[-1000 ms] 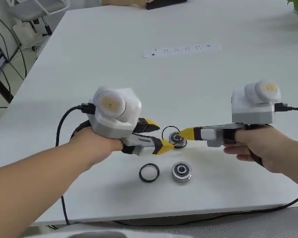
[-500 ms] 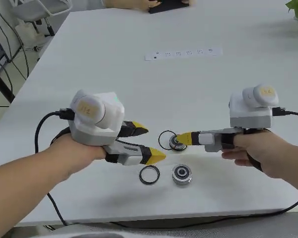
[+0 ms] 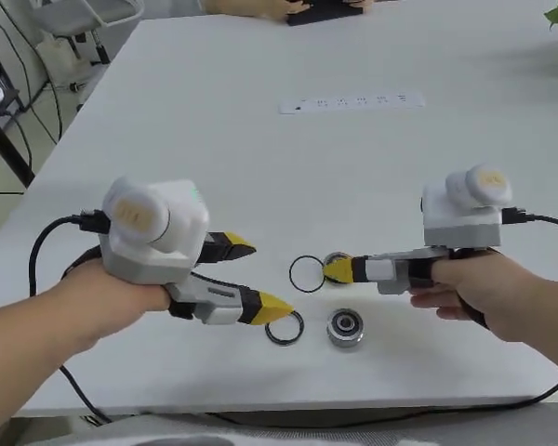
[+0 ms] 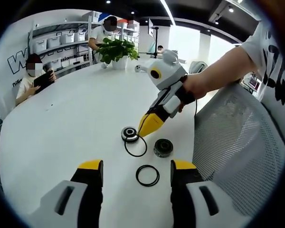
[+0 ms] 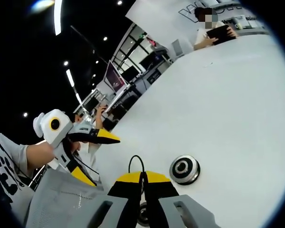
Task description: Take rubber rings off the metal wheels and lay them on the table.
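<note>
Right gripper (image 3: 333, 270): fingers shut, clamped on a rubber ring (image 3: 306, 272) that sticks out at 9 o'clock from the tips. One metal wheel (image 3: 336, 259) sits just at 12 o'clock of the tips; can't tell if they touch. Second wheel (image 3: 344, 327) stands on the table (image 3: 260, 167) at 6 o'clock, with a loose ring (image 3: 285, 328) lying flat at its 9 o'clock. Left gripper (image 3: 270, 276): fingers wide apart, empty, at 9 o'clock of the held ring. Power strip (image 3: 352, 100) lies far off at 12 o'clock.
</note>
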`<state>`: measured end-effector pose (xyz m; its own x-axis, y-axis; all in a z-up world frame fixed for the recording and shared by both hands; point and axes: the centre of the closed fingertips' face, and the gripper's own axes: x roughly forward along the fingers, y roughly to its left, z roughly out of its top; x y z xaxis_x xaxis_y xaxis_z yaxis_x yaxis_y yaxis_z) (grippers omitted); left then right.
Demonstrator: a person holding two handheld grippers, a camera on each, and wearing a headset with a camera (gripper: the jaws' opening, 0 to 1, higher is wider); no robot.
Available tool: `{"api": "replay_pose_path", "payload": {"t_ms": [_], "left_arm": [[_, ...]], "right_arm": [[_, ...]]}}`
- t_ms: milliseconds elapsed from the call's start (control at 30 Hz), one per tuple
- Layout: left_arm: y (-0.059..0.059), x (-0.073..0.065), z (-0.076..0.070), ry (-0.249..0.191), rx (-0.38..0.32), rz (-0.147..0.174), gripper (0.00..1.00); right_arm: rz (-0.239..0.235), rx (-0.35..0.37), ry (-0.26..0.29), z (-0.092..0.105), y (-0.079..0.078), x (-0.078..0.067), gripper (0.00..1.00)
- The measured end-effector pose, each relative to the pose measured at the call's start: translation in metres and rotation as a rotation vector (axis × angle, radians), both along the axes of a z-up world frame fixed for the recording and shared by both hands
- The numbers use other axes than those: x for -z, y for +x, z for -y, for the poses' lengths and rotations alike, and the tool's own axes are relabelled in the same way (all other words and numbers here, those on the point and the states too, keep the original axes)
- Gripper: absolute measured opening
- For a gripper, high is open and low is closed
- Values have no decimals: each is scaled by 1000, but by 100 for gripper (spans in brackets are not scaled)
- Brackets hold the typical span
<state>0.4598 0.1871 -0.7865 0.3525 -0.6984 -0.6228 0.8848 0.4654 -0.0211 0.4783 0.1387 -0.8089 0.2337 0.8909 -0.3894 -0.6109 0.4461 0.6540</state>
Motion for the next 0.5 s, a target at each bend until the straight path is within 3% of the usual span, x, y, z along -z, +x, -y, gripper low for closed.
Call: {"api": "replay_pose_path", "payload": {"t_ms": [500], "left_arm": [[-7, -1, -13, -26, -43, -24, 57]], "right_arm": [[-5, -108, -38, -20, -21, 10, 0]]}}
